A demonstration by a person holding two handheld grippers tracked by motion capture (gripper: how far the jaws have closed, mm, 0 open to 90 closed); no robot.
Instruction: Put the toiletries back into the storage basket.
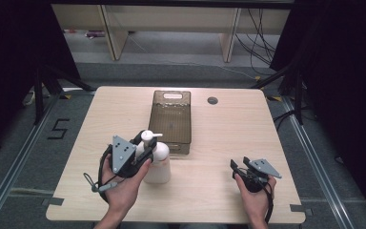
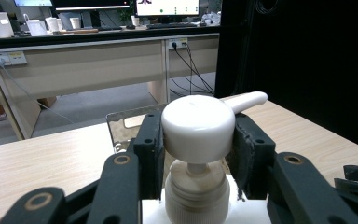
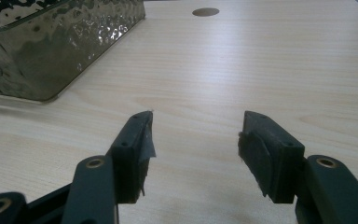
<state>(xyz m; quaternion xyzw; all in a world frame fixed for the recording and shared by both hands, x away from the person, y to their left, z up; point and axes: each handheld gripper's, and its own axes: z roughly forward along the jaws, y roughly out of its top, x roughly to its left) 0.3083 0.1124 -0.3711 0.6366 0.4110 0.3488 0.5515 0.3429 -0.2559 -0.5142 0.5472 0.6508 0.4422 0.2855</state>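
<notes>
**A:** Where are we in this? In the high view our left gripper (image 1: 140, 153) sits lower left of centre, closed around the pump bottle (image 1: 157, 162), which stands upright on the tabletop (image 1: 219, 138) just in front of the near end of the smoky brown plastic basket (image 1: 170, 117).

**B:** Agreed — the left gripper view settles it. The jaws press on both sides of the white pump head (image 2: 198, 126), with the spout (image 2: 247, 100) pointing away toward the upper right of that frame. So we judge the grasp made and the lift not yet begun; the bottle's base looks to be on the wood.

**A:** And our right gripper (image 1: 244, 168)?

**B:** Idle at lower right of the high view, resting near the tabletop's front edge. In its own view the jaws stand well apart with nothing between them, bare wood ahead and the basket's wall (image 3: 51, 51) at upper left.

**A:** Next move, then?

**B:** Probably a straight lift, high enough to clear the basket's rim, then forward and down inside. The grip is only on the pump head, so the bottle could swing or slip — we'd go slowly.

**A:** Surroundings?

**B:** Pale wood-grain tabletop with a round cable grommet (image 1: 212, 100) at the far side, grey floor marked "5" (image 1: 59, 129) at left, desks and trailing cables beyond, dark curtains either side.
</notes>
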